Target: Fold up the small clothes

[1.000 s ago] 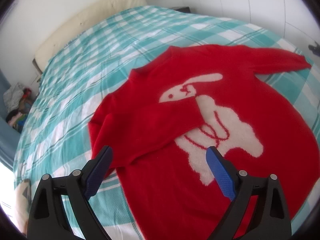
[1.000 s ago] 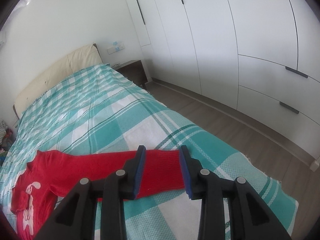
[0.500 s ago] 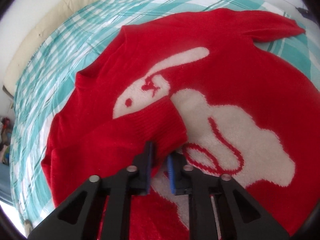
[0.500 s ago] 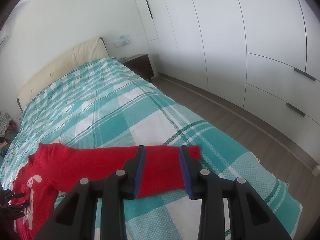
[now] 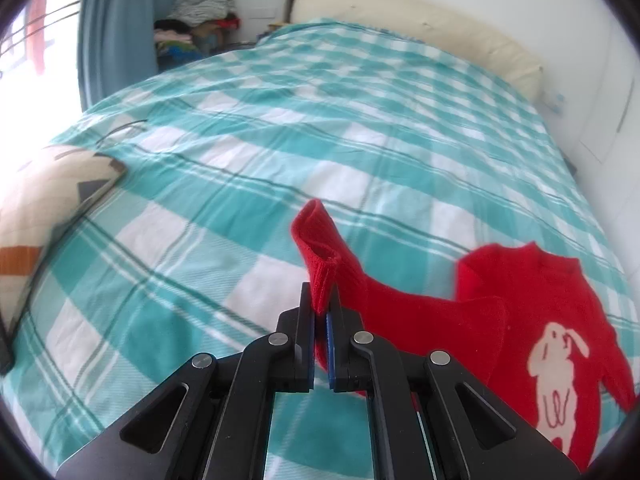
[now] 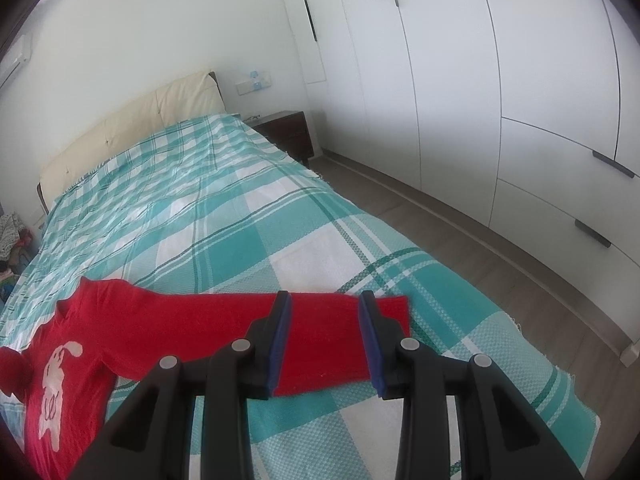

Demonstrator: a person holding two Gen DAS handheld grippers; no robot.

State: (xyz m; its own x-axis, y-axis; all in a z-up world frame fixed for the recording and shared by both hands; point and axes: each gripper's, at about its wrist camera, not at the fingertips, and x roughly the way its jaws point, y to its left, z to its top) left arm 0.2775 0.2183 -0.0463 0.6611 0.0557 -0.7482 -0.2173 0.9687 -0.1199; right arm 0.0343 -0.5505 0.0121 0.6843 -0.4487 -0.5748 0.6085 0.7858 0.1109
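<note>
A small red sweater [image 5: 532,320] with a white rabbit on its front lies on the teal checked bed cover [image 5: 280,120]. My left gripper [image 5: 320,312] is shut on the cuff of one sleeve [image 5: 320,248] and holds it lifted off the bed, out to the left of the sweater body. The other sleeve [image 6: 320,328] lies flat and stretched out to the right. My right gripper [image 6: 326,336] is open, its fingers astride that sleeve near the cuff. The sweater body shows at the lower left of the right wrist view [image 6: 60,368].
A patterned cushion [image 5: 44,208] lies at the bed's left edge. A cream headboard [image 6: 132,128], a dark nightstand [image 6: 288,128] and white wardrobes [image 6: 500,100] stand around the bed. The wooden floor [image 6: 500,272] runs to the right of the bed. A pile of clothes [image 5: 196,20] sits by the curtain.
My left gripper closed on the folded-in sleeve's cuff, then lifted it and pulled it out to the left, off the sweater's front. My right gripper stayed open over the other sleeve.
</note>
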